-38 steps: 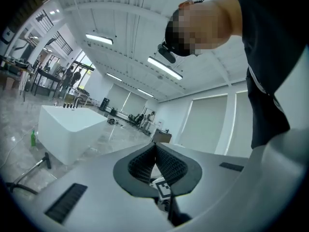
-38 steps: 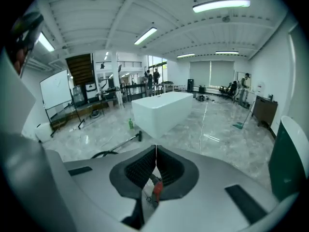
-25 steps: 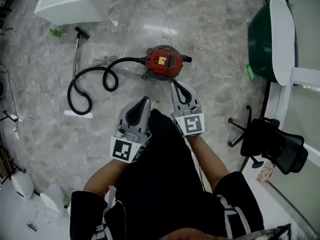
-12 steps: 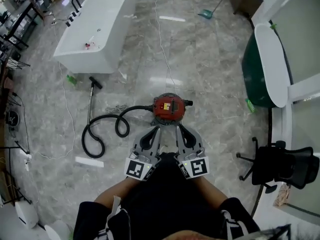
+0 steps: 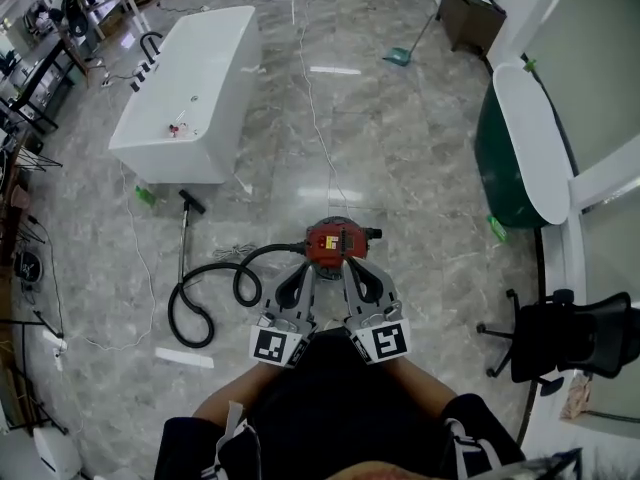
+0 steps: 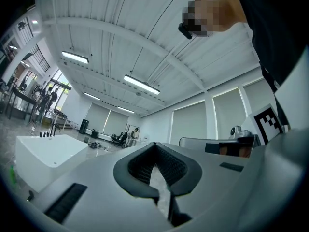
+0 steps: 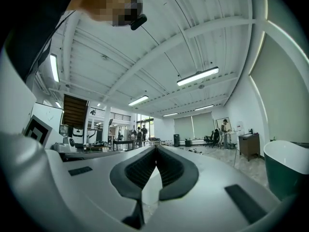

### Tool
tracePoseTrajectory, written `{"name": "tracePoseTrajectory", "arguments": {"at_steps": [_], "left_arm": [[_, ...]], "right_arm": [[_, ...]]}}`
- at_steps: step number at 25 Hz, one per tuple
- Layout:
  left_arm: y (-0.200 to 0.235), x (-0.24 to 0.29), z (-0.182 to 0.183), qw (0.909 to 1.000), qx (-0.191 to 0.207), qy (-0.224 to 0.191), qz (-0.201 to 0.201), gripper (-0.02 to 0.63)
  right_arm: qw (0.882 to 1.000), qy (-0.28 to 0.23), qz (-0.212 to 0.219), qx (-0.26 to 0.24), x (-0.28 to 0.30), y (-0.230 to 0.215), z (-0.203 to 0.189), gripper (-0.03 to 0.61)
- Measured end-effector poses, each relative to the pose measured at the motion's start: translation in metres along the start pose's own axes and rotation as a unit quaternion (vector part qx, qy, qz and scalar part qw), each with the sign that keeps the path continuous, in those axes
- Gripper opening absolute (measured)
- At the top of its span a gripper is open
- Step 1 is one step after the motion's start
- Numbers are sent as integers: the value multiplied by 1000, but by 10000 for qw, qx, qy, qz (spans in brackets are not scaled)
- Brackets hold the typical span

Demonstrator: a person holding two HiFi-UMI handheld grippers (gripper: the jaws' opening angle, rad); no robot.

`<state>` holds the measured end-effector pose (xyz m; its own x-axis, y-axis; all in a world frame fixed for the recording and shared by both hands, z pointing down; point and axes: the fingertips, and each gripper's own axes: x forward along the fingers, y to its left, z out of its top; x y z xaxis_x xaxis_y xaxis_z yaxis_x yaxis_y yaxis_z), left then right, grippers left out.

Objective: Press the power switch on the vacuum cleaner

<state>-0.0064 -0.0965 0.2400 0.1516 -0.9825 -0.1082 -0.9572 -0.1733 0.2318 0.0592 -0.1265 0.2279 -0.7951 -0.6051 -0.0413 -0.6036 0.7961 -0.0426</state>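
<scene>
Head view: high up, facing steeply down, far above the floor (image 5: 400, 118).
Left gripper view: on the left gripper (image 6: 154, 145), close behind its jaws, tilted up toward the ceiling (image 6: 120, 42).
Right gripper view: on the right gripper (image 7: 155, 148), also tilted up.
Shared: white bathtub (image 5: 190, 98) in head and left views; green tub (image 5: 497, 163) in head and right views.

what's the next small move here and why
Probably tip the right gripper down toward the red vacuum cleaner on the floor just ahead: its jaws are together and empty, but its own view shows mostly ceiling, not the vacuum.

Red vacuum cleaner (image 5: 336, 240) upright on floor, black hose (image 5: 215, 286) coiled left
</scene>
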Motion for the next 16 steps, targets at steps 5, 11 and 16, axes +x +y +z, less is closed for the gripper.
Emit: {"name": "tracePoseTrajectory", "arguments": {"at_steps": [5, 11, 16], "left_arm": [[-12, 4, 10, 9998, 111, -125, -102, 18], [-13, 4, 7, 9998, -66, -195, -41, 18], [-16, 3, 2, 9999, -116, -47, -62, 18]], "right_arm": [[9999, -95, 112, -63, 2, 4, 5, 19], [9996, -71, 199, -192, -4, 8, 3, 18], [9998, -89, 98, -147, -9, 4, 7, 18]]}}
